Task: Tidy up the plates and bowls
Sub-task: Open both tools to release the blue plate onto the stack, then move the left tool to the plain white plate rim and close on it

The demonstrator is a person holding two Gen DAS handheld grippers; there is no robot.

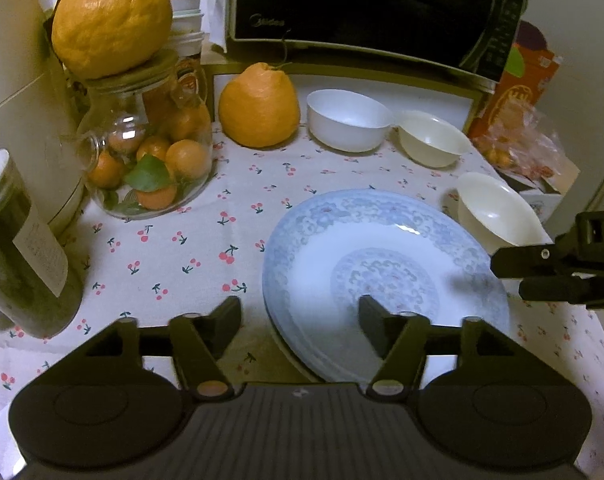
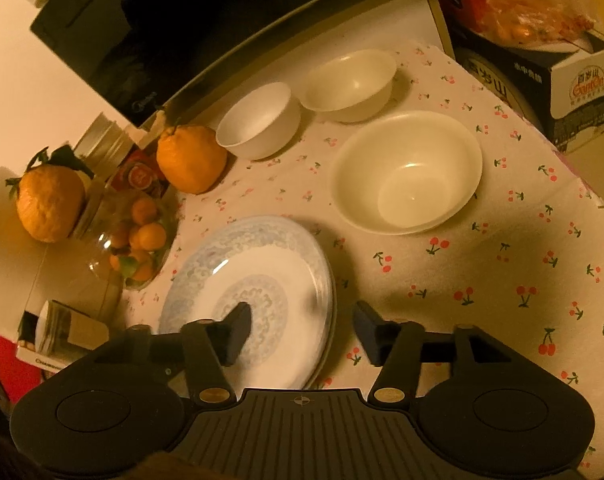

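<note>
Judging by how things lay, I took the plates for done and the bowls for the step in hand: the blue-patterned plates (image 1: 385, 280) sat in a stack on the tabletop (image 1: 174, 264), rims layered at the near edge. My left gripper (image 1: 300, 316) hung over the stack's left rim, jaws spread and holding nothing. My right gripper (image 2: 302, 328) straddled the stack's right rim, jaws likewise wide apart and empty.

Three bowls stood loose beyond the plates: a large cream bowl (image 2: 405, 172) nearest, a smaller cream bowl (image 2: 349, 84) behind it, and a white bowl (image 2: 258, 120) just beside that one, next to a knobbly orange fruit (image 2: 192, 160). All looked glazed, smooth and round-walled, so I reckoned a rim pinch would slip easily. The next move, I judged, called for reaching the right jaws forward over the large bowl's near rim, one finger inside and one outside the wall.
</note>
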